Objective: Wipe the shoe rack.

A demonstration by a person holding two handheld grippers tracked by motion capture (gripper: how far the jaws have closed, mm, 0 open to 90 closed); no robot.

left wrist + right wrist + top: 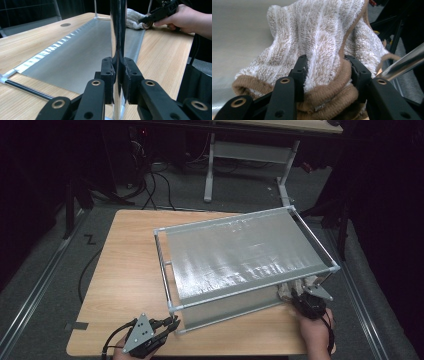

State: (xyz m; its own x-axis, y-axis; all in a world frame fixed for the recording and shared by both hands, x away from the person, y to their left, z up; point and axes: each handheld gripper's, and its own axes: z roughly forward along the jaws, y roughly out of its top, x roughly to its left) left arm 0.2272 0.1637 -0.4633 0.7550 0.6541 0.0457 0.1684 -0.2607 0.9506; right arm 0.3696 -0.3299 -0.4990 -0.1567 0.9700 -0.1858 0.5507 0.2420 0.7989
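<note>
Silver metal made up most of the scene: a rack (250, 255) of thin tubes stood on the wooden desk (125, 270), with a grey sheet stretched over its top and down its near side. In the high view the rack lay across the right half of the desk, a little turned.

The left gripper (167, 325) was at the near left corner of the rack. In the left gripper view its two black jaws were pressed tight on the shiny upright tube (117, 37) of that corner — the tube rose straight between them, and both pads touched it.

The right gripper (292, 297) was at the near right corner of the rack, low, just beside the grey sheet. It pinched a folded towel (322, 50), fluffy, with beige and white stripes and a brown edge. In the right gripper view the jaws stood on either side of the thick brown folds and squeezed them — the towel bulged up above them. In the left gripper view the towel (133, 18) was touching the far end of the grey sheet, with the person's right hand (185, 16) behind it.
</note>
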